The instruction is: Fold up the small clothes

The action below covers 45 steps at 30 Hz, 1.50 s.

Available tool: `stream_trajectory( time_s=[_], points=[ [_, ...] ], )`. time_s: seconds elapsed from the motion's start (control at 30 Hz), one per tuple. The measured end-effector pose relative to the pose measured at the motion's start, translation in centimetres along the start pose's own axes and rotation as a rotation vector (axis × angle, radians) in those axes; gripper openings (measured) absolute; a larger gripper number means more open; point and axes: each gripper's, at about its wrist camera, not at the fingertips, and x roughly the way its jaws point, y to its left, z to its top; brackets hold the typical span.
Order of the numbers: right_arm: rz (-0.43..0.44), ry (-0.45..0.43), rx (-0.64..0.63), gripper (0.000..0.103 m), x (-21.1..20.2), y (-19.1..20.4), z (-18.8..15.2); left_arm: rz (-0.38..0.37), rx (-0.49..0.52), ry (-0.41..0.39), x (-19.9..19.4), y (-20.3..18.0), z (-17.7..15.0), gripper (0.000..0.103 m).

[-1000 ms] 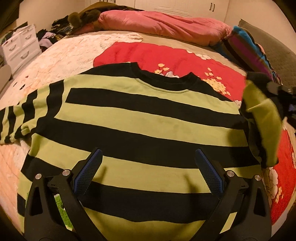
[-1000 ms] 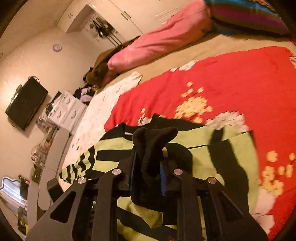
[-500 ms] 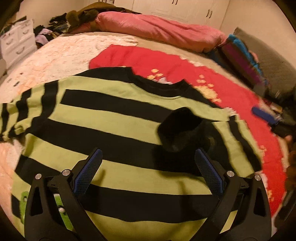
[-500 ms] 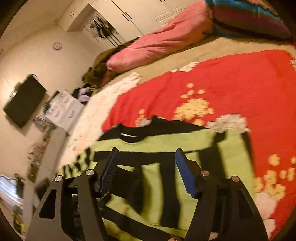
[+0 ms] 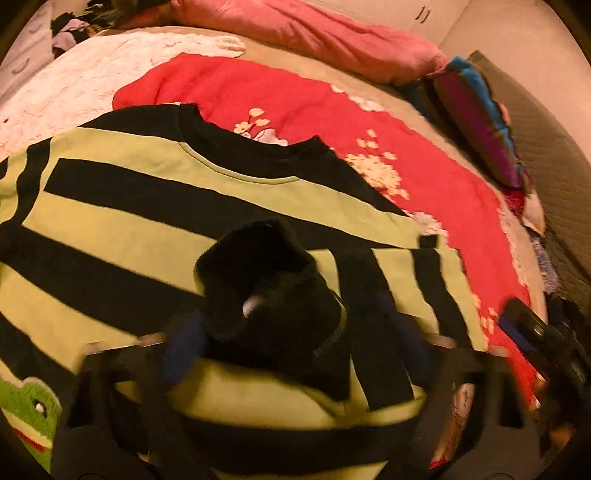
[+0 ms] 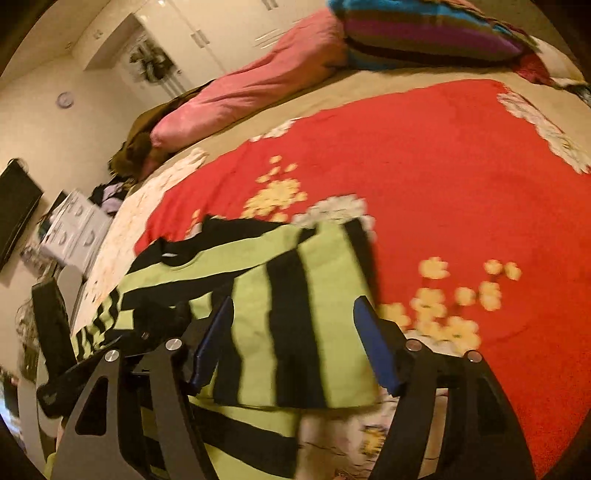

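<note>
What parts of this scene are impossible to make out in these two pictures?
- Left tool: left wrist view, motion blur smears its closing fingers; grip on the black cuff unclear.
- Striped sweater hem: cut off by the bottom edge.
- Other sleeve: right wrist view, partly behind the tool frame.
- Frog patch: cropped at the left edge.

Wide bed [image 5: 373, 79] under a tan cover, reaching away ahead of both grippers. Directly on it: red flowered blanket [image 6: 424, 177] ahead of and to the right of the right gripper [image 6: 295, 347], white textured spread [image 5: 85, 77] ahead and left of the left gripper [image 5: 291, 332], long pink bolster [image 5: 314, 33] along the far edge, striped multicoloured cushion [image 6: 424, 33] at far right. Green-and-black striped sweater [image 5: 122, 210] spread flat just beneath and ahead of both grippers, partly over the red blanket, one sleeve folded onto its body.
</note>
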Motion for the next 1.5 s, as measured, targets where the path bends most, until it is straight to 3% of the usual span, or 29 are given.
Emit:
stream_trajectory(
  time_s=[0.07,0.13,0.17,0.33,0.47,0.57,0.8,0.93,0.97,1.07,1.2,1.33,1.37,1.43,1.5],
  points=[
    [-0.009,-0.003,0.002,0.067,-0.3,-0.4,0.1,-0.012,-0.012,0.001,0.5,0.6,0.2,0.021],
    [-0.017,-0.009,-0.006,0.067,-0.6,-0.6,0.1,-0.055,-0.028,0.001,0.4,1.8,0.1,0.007],
    [-0.014,-0.008,-0.005,0.067,-0.5,-0.6,0.1,-0.07,-0.039,-0.01,0.0,2.4,0.3,0.006],
    [0.005,0.025,-0.008,0.067,0.6,0.3,-0.5,-0.097,-0.033,-0.161,-4.6,5.3,2.5,0.005],
    [0.015,0.052,-0.053,0.066,1.6,2.0,-1.2,-0.029,0.046,-0.305,-8.5,7.0,4.8,0.005],
    [0.012,0.073,-0.097,0.067,2.5,3.6,-1.7,0.007,0.051,-0.339,-9.2,9.0,5.8,0.005],
    [-0.019,0.093,-0.219,0.067,4.5,7.3,-2.5,0.062,-0.041,-0.274,-6.1,15.0,5.6,0.011],
    [-0.032,0.1,-0.272,0.066,5.8,9.1,-2.9,0.116,-0.062,-0.241,-5.4,16.3,5.0,0.026],
    [-0.032,0.103,-0.282,0.066,6.2,9.5,-2.9,0.128,-0.075,-0.252,-5.7,16.8,4.9,0.034],
    [-0.043,0.115,-0.311,0.066,7.4,10.4,-3.1,0.168,-0.12,-0.299,-7.4,18.0,4.7,0.043],
    [-0.077,0.138,-0.321,0.066,8.9,10.4,-3.1,0.287,-0.135,-0.412,-10.7,18.1,4.0,0.043],
    [-0.131,0.18,-0.31,0.066,10.2,9.4,-3.4,0.269,-0.048,-0.49,-12.0,15.4,3.6,0.029],
    [-0.127,0.184,-0.307,0.066,10.3,9.2,-3.5,0.247,-0.025,-0.483,-11.9,14.8,3.6,0.029],
    [-0.128,0.182,-0.314,0.066,10.3,9.2,-3.6,0.19,0.026,-0.395,-10.0,13.3,3.7,0.029],
    [-0.123,0.179,-0.307,0.066,10.2,9.1,-3.6,0.189,0.071,-0.314,-7.8,12.4,3.6,0.029]
  ],
)
